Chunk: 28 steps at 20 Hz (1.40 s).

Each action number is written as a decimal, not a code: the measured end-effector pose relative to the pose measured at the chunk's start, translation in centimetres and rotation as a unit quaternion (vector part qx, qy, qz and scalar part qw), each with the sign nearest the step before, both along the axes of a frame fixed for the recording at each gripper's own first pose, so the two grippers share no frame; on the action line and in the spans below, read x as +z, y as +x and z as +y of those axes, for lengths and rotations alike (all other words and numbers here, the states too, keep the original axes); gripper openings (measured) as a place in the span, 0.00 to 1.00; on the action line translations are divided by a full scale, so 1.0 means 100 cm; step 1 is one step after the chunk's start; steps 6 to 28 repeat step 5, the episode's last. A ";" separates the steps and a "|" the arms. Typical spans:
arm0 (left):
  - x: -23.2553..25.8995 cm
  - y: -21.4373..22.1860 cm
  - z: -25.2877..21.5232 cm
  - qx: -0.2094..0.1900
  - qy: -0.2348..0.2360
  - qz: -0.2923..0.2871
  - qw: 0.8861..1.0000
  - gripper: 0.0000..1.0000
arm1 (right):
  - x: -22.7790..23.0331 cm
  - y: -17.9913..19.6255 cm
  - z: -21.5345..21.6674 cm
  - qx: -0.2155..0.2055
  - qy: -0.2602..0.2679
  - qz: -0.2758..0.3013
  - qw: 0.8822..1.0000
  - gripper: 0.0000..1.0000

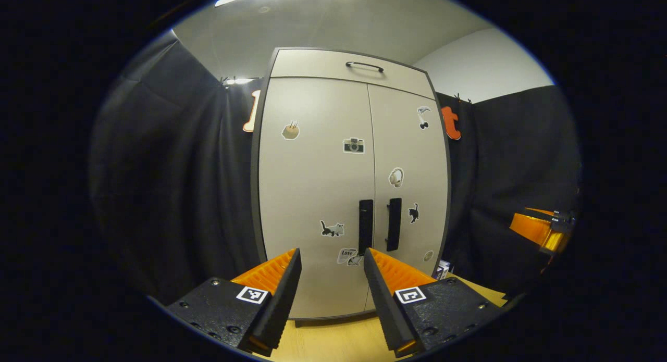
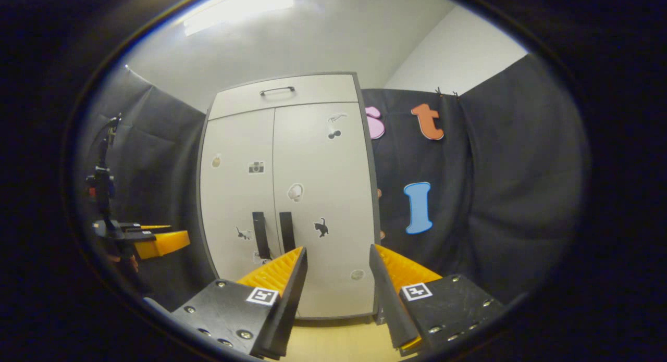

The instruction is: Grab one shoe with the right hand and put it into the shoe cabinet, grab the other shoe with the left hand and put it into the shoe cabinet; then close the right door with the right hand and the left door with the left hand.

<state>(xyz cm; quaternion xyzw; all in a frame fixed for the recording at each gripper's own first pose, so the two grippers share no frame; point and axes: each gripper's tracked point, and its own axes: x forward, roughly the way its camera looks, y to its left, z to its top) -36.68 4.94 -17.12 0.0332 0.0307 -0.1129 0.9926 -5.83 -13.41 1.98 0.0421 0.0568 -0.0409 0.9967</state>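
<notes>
The pale shoe cabinet stands in front of me with both doors shut and stickers on them. Two dark vertical handles sit side by side at the middle seam, and a drawer with a curved handle runs across its top. My left gripper is open a short way before the left door, with nothing between its fingers. In the right gripper view the same cabinet is a bit farther off, and my right gripper is open and empty before the right door. The right gripper also appears at the left view's far right edge, and the left gripper at the right view's left edge.
Black cloth walls close in on both sides of the cabinet. A light wooden floor lies below the grippers. A small boxed item sits at the cabinet's lower right corner.
</notes>
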 end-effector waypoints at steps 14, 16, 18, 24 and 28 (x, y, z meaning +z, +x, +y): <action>0.012 0.002 -0.058 -0.041 -0.008 -0.018 0.999 0.74 | 0.014 -0.012 -0.034 -0.016 -0.009 -0.015 1.000 0.71; 0.012 0.002 -0.058 -0.041 -0.008 -0.018 0.999 0.74 | 0.014 -0.012 -0.034 -0.016 -0.009 -0.015 1.000 0.71; 0.012 0.002 -0.058 -0.041 -0.008 -0.018 0.999 0.74 | 0.014 -0.012 -0.034 -0.016 -0.009 -0.015 1.000 0.71; 0.012 0.002 -0.058 -0.041 -0.008 -0.018 0.999 0.74 | 0.014 -0.012 -0.034 -0.016 -0.009 -0.015 1.000 0.71; 0.012 0.002 -0.058 -0.041 -0.008 -0.018 0.999 0.74 | 0.014 -0.012 -0.034 -0.016 -0.009 -0.015 1.000 0.71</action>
